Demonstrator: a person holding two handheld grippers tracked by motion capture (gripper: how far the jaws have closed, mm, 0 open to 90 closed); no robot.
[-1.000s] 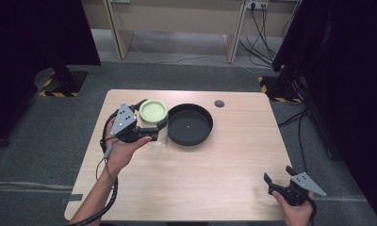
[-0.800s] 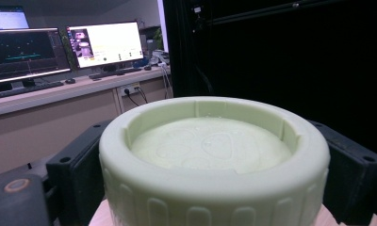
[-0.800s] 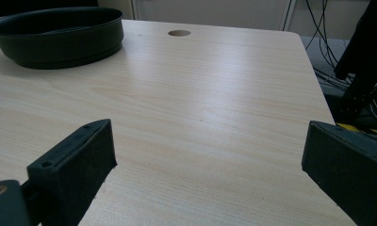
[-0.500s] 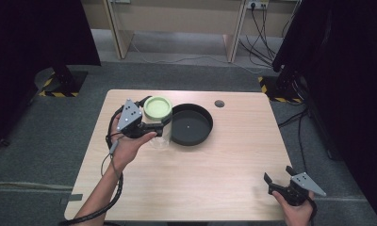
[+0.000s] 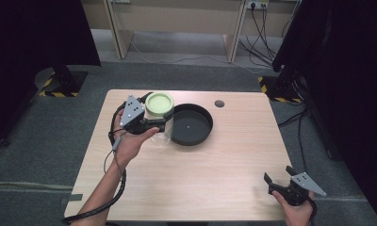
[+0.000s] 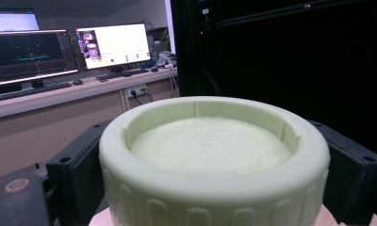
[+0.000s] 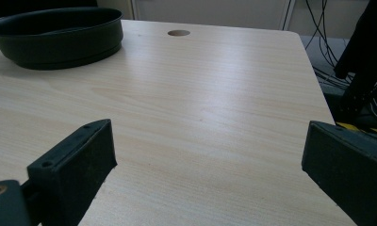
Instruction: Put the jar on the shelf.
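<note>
Left gripper (image 5: pixel 164 123) clamps one jar (image 5: pixel 160 132) below its single pale green lid (image 5: pixel 159 103), a black jaw pressed to each side of it, as we see in the left gripper view (image 6: pixel 215 165). We count one black pan (image 5: pixel 191 124), and the jar stands just left of it, nearly touching its rim. Right gripper (image 5: pixel 278 181) rests well apart from the pan, near the table's (image 5: pixel 215 169) front right corner, jaws spread wide with nothing between them. Between pan and right gripper we see bare pale wood; one round hole (image 5: pixel 219 103) lies just behind the pan. Grey carpet surrounds the table, black curtains hang at both sides, and two lit monitors (image 6: pixel 113 44) glow on a desk beyond the jar.
</note>
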